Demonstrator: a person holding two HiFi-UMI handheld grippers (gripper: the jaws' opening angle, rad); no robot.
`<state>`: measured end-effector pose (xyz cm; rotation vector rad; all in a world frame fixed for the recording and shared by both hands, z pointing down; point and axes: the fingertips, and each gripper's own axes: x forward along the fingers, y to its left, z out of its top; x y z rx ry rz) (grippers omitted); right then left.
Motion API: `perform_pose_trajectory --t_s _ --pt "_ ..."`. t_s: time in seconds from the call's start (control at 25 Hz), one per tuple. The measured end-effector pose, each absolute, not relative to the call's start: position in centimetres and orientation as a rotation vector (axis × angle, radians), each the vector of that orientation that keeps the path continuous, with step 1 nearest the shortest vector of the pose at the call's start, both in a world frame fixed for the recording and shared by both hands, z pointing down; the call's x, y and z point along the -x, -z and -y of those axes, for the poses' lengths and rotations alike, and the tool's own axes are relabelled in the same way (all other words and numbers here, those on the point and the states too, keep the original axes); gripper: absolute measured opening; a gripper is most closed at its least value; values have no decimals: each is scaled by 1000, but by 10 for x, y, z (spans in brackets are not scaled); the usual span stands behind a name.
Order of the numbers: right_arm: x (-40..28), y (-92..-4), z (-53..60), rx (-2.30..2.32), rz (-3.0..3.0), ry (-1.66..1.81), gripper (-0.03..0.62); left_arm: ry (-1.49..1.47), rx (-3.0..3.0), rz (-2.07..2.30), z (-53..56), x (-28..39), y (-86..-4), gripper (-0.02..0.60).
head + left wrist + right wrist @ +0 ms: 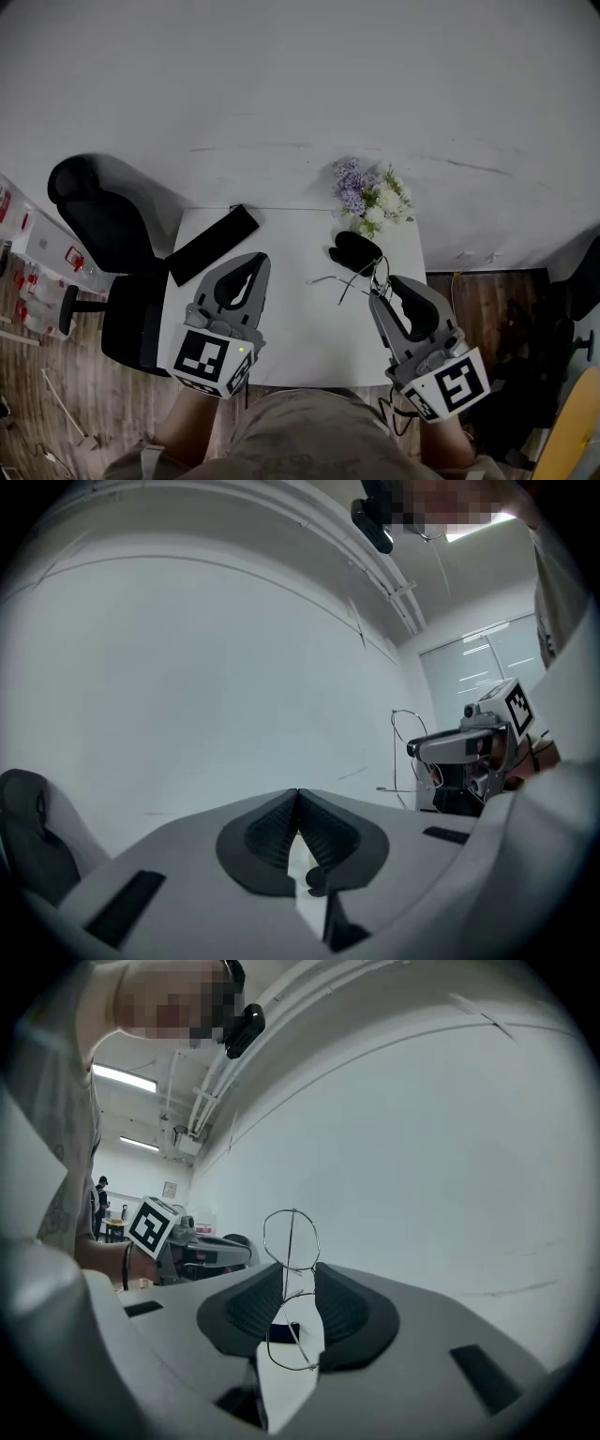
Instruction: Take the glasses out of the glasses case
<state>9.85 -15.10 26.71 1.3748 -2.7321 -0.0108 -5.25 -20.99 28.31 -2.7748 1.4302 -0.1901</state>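
Observation:
Thin wire-frame glasses (292, 1239) stand upright between the jaws of my right gripper (300, 1271), which is shut on them. In the head view the right gripper (378, 284) holds the glasses (356, 281) above the white table (300, 328), just in front of a black rounded case (354, 249). My left gripper (254, 258) hovers over the table's left half; its jaws meet at the tips (298, 795) with nothing between them. From the left gripper view the right gripper (469, 747) and the glasses' wire (405, 752) show at the right.
A flat black rectangular object (211, 244) lies at the table's far left corner. A bunch of purple and white flowers (370, 197) stands at the far right by the wall. A black office chair (103, 225) is left of the table.

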Motion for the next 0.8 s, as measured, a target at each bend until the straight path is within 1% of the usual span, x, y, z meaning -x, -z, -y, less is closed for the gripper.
perform_pose_trajectory --t_s 0.36,0.8 --pt "-86 -293 142 -1299 2737 -96 124 237 2793 -1481 193 56 -304 15" --pt "-71 -297 144 -1248 2752 -71 124 258 2780 -1495 184 60 -309 15"
